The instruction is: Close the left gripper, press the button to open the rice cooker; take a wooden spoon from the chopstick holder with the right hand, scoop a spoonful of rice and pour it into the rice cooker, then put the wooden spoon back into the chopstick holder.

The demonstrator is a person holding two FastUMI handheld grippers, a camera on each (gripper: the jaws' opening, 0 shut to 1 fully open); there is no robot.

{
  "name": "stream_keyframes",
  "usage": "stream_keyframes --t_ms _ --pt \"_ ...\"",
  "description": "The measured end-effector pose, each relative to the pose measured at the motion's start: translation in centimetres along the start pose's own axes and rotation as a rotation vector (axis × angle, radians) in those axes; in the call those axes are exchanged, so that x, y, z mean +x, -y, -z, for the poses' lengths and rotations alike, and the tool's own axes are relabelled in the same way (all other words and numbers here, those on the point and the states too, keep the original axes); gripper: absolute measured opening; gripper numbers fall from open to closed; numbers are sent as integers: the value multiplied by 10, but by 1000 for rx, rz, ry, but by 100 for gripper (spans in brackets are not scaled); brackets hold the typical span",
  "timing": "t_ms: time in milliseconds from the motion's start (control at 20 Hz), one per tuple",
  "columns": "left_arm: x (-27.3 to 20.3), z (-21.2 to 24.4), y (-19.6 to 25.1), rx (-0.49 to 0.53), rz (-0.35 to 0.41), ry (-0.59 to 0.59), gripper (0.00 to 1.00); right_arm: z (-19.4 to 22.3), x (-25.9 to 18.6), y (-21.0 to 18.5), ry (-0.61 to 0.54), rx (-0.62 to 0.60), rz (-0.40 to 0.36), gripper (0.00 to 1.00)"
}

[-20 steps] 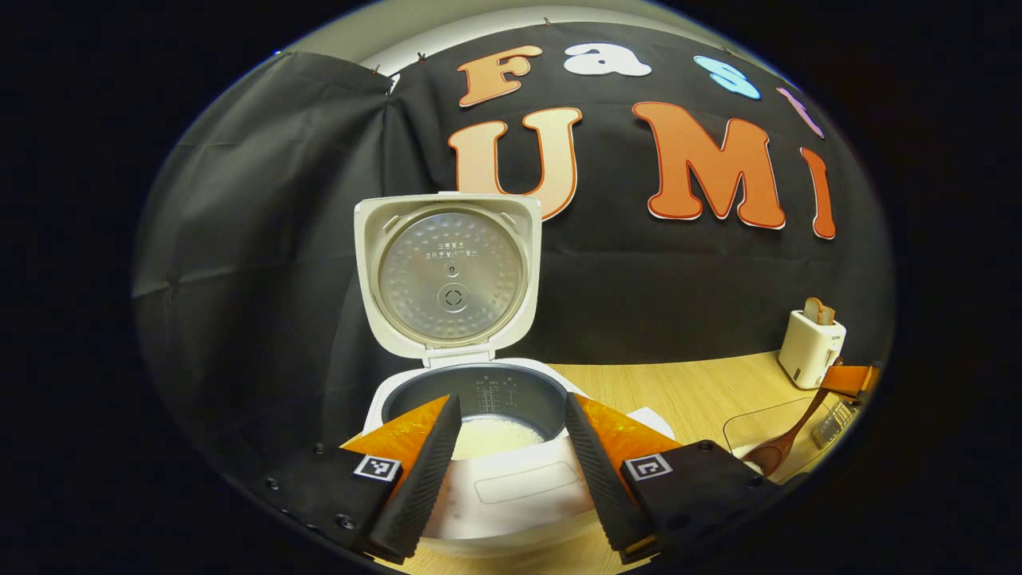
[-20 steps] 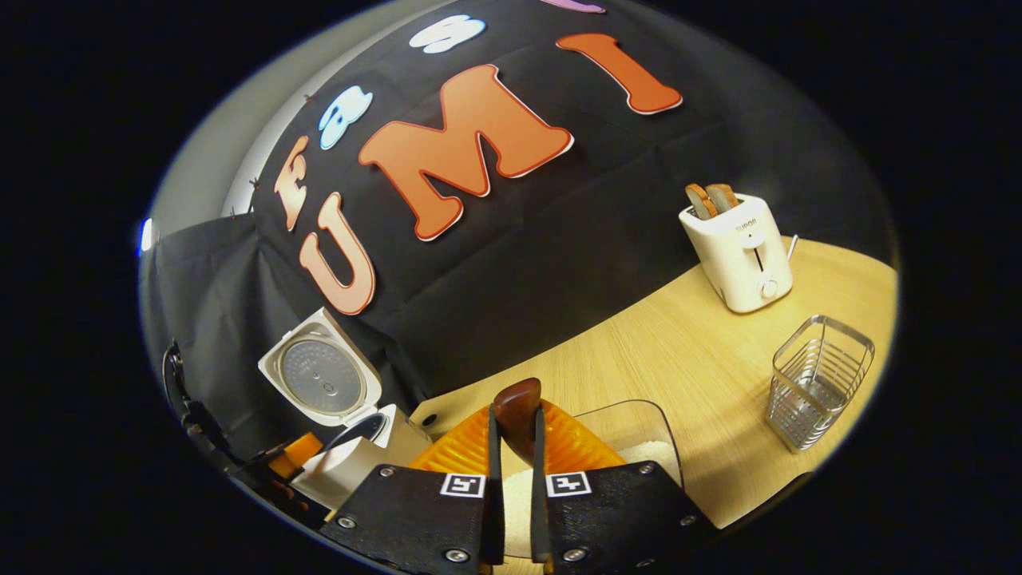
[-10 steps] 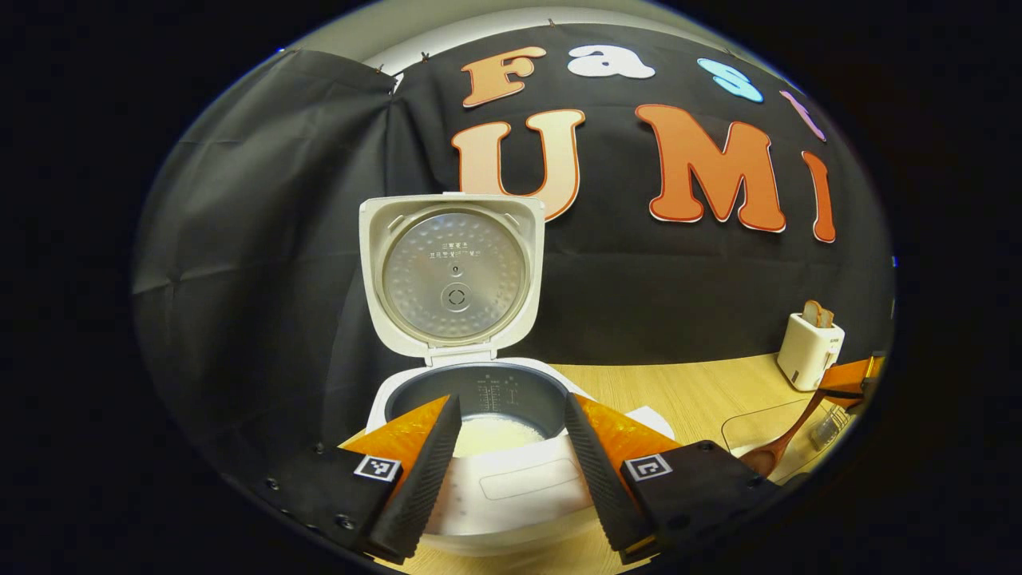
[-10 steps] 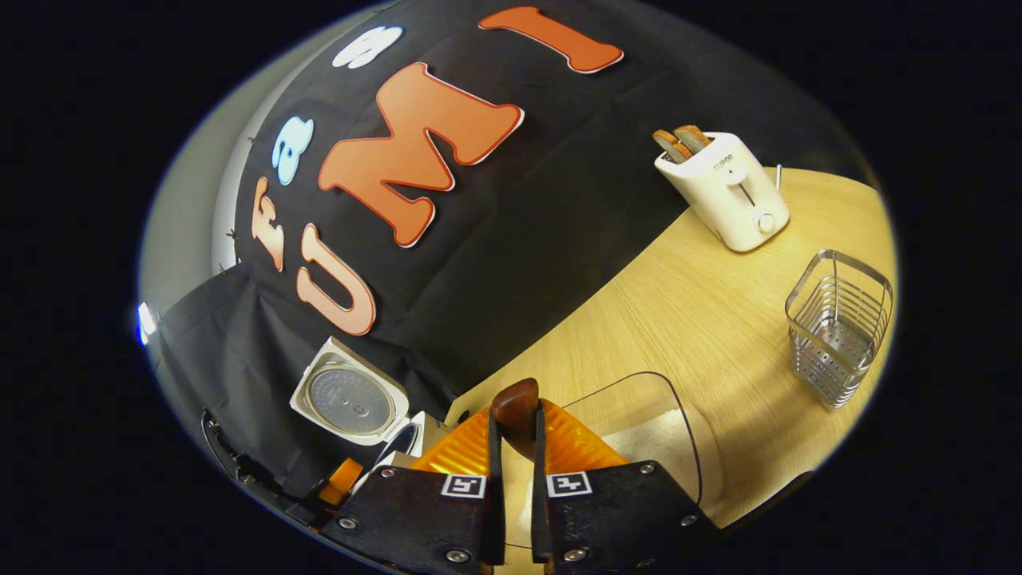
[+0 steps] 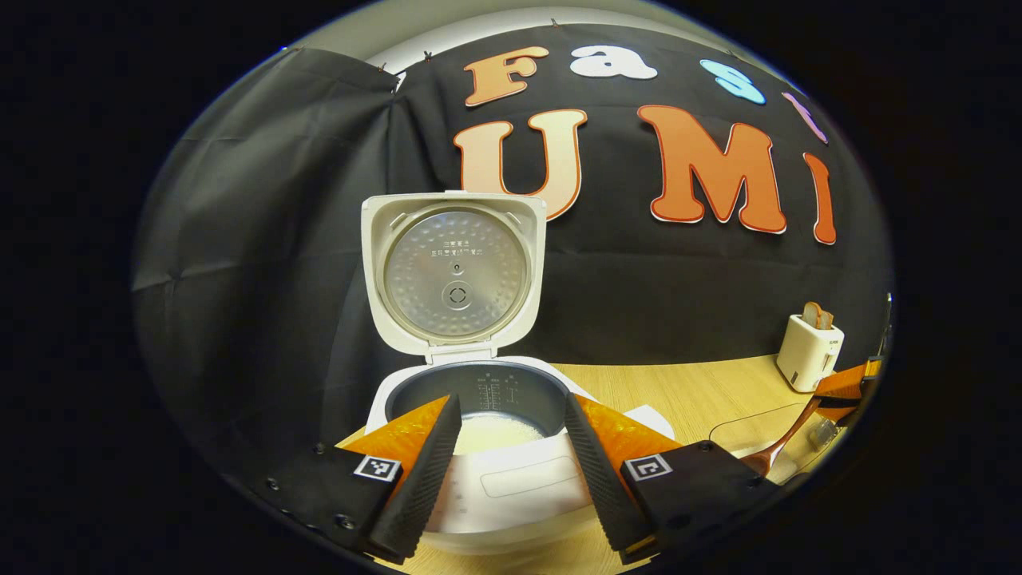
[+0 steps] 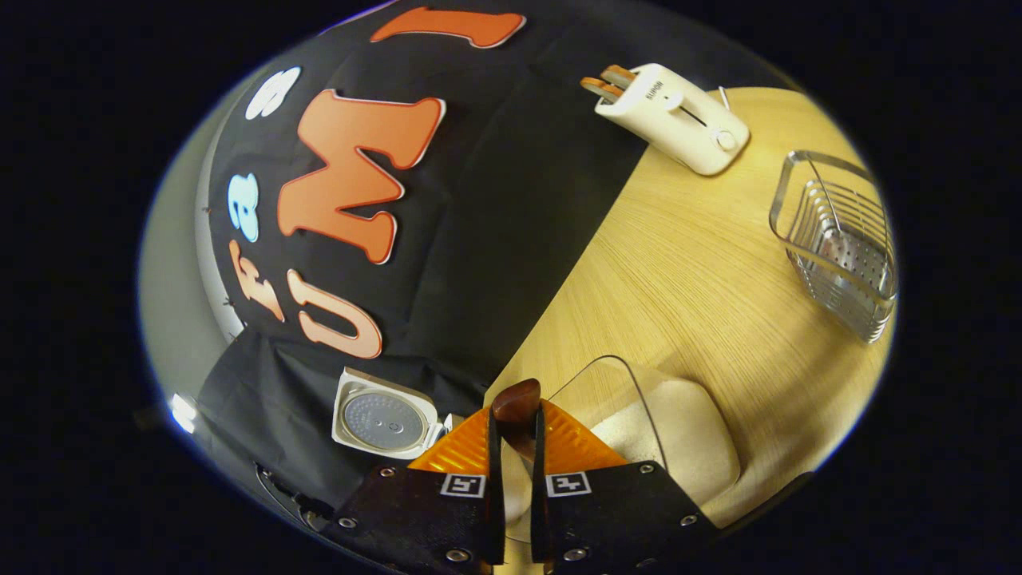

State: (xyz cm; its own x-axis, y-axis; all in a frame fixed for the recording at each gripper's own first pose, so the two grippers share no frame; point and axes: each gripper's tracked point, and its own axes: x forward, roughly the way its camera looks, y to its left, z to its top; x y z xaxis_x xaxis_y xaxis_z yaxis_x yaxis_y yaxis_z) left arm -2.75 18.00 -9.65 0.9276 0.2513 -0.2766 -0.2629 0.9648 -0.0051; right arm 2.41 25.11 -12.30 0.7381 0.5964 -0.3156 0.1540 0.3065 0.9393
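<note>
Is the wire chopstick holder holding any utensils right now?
No, the right gripper view shows the chopstick holder with nothing in it, and the wooden spoon is clamped in the right tongs.

Toaster [image 6: 679, 120] brand mark, too small to read

Left tongs [image 5: 511, 467] gape wide before the open rice cooker [image 5: 479, 415]; rice [image 5: 491, 434] lies in its pot.

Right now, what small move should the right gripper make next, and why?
Probably dip the wooden spoon into the clear rice container: the right gripper is clamped on its handle, its bowl sits at that container, and the rice cooker is open.
</note>
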Motion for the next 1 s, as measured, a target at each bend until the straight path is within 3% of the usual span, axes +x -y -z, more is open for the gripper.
stream_keyframes --t_ms 350,750,1000 --pt "-3 -3 -9 -3 -24 14 86 -11 -4 1 3 189 -46 13" --pt "-7 -6 -13 -14 -32 27 87 -61 -21 -11 121 363 -110 13" --pt "-11 -6 -18 -19 -42 28 87 -73 -20 -18 136 484 -134 13"
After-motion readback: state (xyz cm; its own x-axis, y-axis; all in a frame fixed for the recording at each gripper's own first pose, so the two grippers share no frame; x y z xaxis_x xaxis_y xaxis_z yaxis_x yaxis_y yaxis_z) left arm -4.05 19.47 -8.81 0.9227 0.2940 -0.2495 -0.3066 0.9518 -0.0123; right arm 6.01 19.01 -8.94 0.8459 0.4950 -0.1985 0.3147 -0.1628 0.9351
